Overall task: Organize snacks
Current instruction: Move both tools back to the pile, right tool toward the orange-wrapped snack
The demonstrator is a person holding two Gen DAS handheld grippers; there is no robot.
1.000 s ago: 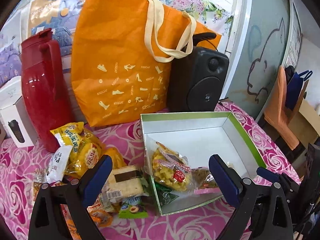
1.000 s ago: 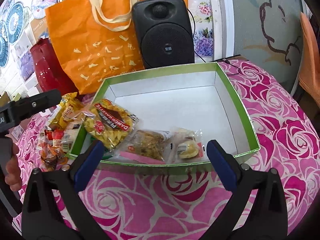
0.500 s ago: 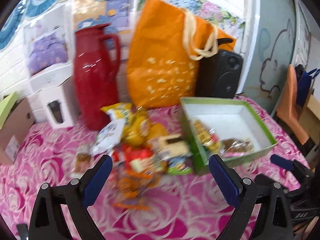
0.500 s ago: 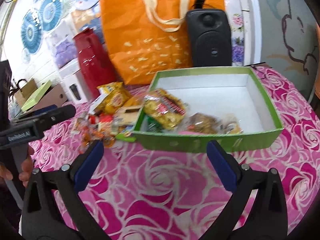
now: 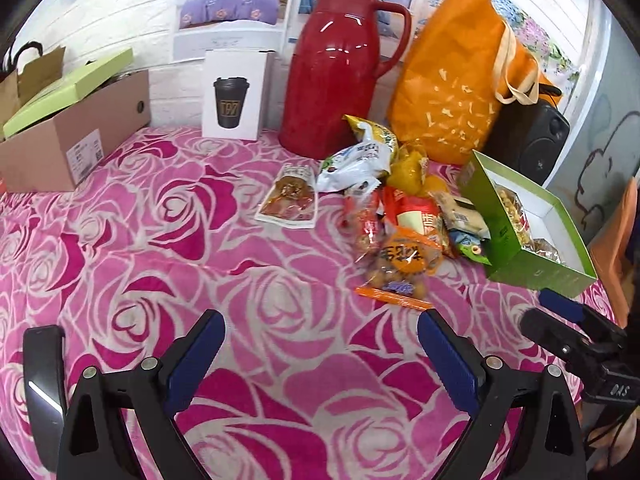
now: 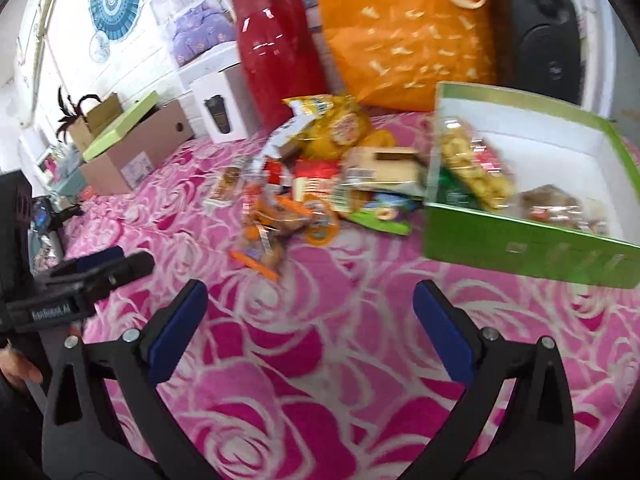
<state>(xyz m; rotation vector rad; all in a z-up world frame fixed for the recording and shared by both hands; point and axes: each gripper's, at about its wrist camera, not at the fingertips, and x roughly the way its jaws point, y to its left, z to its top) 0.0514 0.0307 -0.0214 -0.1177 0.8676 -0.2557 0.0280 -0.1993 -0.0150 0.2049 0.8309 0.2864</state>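
Note:
A pile of snack packets [image 5: 400,216] [image 6: 316,184] lies on the pink rose cloth, left of a green box [image 5: 532,268] [image 6: 532,240] with a white inside. The box holds several packets, one a bag of yellow puffs [image 6: 472,164]. One flat brown packet [image 5: 290,200] lies apart at the pile's left. My left gripper [image 5: 320,356] is open and empty, low over bare cloth well in front of the pile. My right gripper [image 6: 308,328] is also open and empty, in front of the pile and box. Each gripper shows at the edge of the other's view.
Behind the snacks stand a red thermos jug [image 5: 340,68], an orange tote bag [image 5: 456,76], a black speaker [image 5: 536,140] and a white cup carton [image 5: 236,92]. A cardboard box with a green lid [image 5: 68,128] sits at the far left. A hand [image 6: 16,368] holds the left gripper.
Both grippers have pulled back from the green box and swung left; the box and pile now look smaller and sit to the right. Both stayed open and empty.

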